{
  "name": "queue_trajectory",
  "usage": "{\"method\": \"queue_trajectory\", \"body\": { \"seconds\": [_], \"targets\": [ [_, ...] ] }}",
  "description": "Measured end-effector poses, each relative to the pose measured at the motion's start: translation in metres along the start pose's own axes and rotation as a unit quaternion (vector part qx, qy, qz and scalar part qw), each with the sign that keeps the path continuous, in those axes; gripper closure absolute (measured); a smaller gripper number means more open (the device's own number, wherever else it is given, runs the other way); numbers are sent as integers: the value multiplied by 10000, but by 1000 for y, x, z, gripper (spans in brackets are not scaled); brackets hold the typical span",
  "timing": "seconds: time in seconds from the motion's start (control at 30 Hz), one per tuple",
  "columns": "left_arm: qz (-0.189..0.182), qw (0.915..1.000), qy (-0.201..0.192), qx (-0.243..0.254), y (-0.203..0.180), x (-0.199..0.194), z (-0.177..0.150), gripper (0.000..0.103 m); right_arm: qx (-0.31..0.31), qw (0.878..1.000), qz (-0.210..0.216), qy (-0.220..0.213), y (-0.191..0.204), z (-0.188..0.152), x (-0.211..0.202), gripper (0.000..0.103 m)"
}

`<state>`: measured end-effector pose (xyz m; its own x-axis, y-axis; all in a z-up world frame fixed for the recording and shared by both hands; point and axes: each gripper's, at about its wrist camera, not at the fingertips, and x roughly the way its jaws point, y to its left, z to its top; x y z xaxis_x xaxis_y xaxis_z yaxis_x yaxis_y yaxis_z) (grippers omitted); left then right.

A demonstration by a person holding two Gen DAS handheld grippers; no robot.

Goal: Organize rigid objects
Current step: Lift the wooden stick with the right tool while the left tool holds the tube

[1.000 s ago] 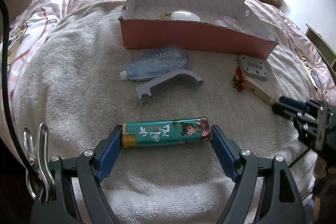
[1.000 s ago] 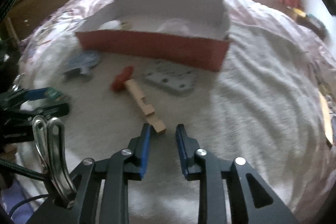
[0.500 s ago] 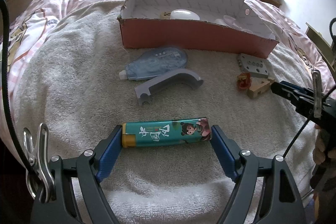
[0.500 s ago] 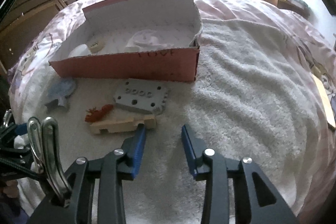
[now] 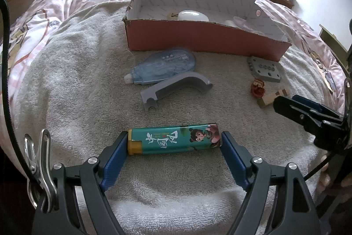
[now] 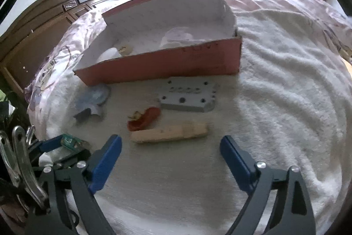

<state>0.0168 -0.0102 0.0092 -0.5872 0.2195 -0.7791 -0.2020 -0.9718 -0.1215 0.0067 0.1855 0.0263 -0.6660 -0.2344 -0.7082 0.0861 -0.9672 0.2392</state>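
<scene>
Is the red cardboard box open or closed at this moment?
Open. The red cardboard box has no lid over it, and both views look straight onto its white inside, where a white oval object lies on the bottom.

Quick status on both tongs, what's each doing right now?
Left tongs: closed endwise on the teal lighter, resting on the towel.
Right tongs: empty, opening wide just short of the wooden block.

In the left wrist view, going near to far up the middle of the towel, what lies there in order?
Teal lighter lying between the left claw's pads → grey curved plastic piece → blue correction tape dispenser → red cardboard box, with a white oval object inside.
</scene>
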Motion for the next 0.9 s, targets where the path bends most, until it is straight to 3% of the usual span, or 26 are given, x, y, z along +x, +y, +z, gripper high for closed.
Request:
{"method": "queue_trajectory", "body": {
  "seconds": [0.17, 0.73, 0.9],
  "targets": [
    [-64, 10000, -37, -19, 2, -1, -1, 20, -432, 9986, -292, -18, 17, 1, 9, 9],
    [-20, 10000, -47, 32, 1, 1, -2, 20, -835, 9929, -850, 51, 27, -7, 25, 5],
    [-8, 10000, -44, 35, 0, 1, -2, 20, -749, 9933, -879, -62, 24, -8, 19, 17]
  ]
}}
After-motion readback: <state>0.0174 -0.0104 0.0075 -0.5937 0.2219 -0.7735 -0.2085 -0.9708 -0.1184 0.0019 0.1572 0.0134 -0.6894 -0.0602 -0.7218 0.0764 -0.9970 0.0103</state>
